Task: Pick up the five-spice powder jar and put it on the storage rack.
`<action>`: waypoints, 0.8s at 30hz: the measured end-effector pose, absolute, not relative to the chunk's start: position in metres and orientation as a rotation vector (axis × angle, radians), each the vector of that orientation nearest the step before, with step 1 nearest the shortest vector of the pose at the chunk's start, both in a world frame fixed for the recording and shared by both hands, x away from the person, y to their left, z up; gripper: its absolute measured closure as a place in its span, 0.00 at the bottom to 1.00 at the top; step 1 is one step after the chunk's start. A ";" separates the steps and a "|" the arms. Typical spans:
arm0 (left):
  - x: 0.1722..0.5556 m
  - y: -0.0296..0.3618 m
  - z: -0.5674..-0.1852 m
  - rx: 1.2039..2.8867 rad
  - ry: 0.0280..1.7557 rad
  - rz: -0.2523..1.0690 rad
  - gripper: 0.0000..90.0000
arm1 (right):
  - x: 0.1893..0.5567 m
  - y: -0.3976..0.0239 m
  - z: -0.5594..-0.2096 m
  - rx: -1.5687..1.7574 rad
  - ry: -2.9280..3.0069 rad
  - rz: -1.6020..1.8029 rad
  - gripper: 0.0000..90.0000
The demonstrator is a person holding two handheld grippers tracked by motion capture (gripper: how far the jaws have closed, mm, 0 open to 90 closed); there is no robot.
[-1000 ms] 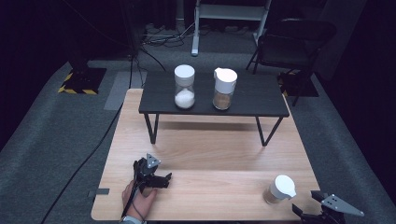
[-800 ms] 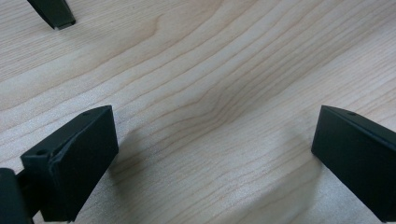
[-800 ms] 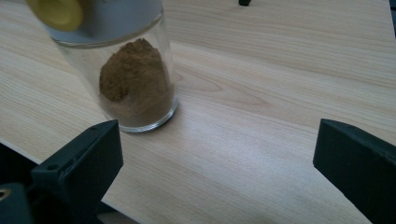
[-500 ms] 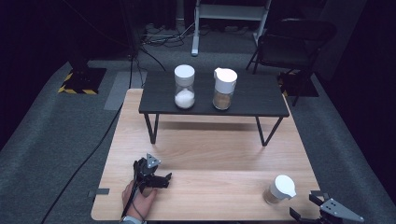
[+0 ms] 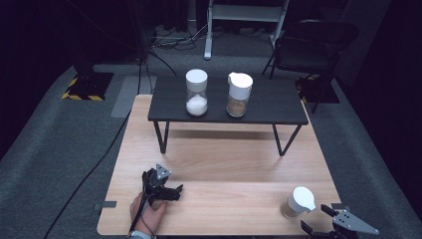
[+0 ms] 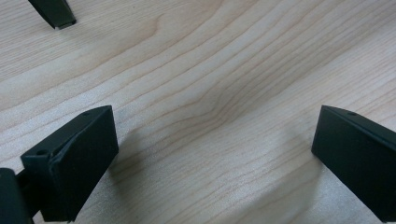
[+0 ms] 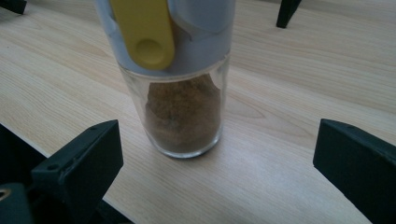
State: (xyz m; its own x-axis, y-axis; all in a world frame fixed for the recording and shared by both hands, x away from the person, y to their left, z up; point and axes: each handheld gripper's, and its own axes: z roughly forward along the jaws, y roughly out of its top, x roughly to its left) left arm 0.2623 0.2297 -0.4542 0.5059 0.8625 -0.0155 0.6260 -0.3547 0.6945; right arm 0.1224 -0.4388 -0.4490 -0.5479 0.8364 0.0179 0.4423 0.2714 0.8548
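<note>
A glass jar [image 5: 297,201] of brown powder with a white lid stands near the table's front right corner. In the right gripper view the same jar [image 7: 180,88] has a yellow tab on its lid and stands just ahead of the jaws. My right gripper [image 5: 316,218] is open at the table's front right edge, a little short of the jar, touching nothing. At the front left, my left gripper [image 5: 175,193] rests open on the wood under a hand. Only bare wood lies between the jaws of my left gripper [image 6: 210,154].
A low black shelf [image 5: 268,107] on thin legs stands at the back of the wooden table [image 5: 224,164]. On it are a jar of white powder [image 5: 196,93] and a jar of brown powder [image 5: 239,94]. A dark chair [image 5: 313,45] stands behind the table.
My right gripper has drawn back slightly toward the near edge, away from the front jar. The jar and the left gripper have stayed put.
</note>
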 end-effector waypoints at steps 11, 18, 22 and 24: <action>0.262 0.229 -0.454 2.101 1.217 0.475 0.00 | 0.139 -0.430 -0.451 1.085 2.140 1.223 0.02; 0.262 0.227 -0.454 2.094 1.225 0.477 0.00 | 0.150 -0.425 -0.454 1.066 2.157 1.233 0.05; 0.262 0.227 -0.454 2.094 1.225 0.477 0.00 | 0.155 -0.421 -0.455 1.037 2.163 1.237 0.09; 0.262 0.227 -0.454 2.094 1.225 0.477 0.00 | 0.158 -0.419 -0.456 1.030 2.177 1.238 0.13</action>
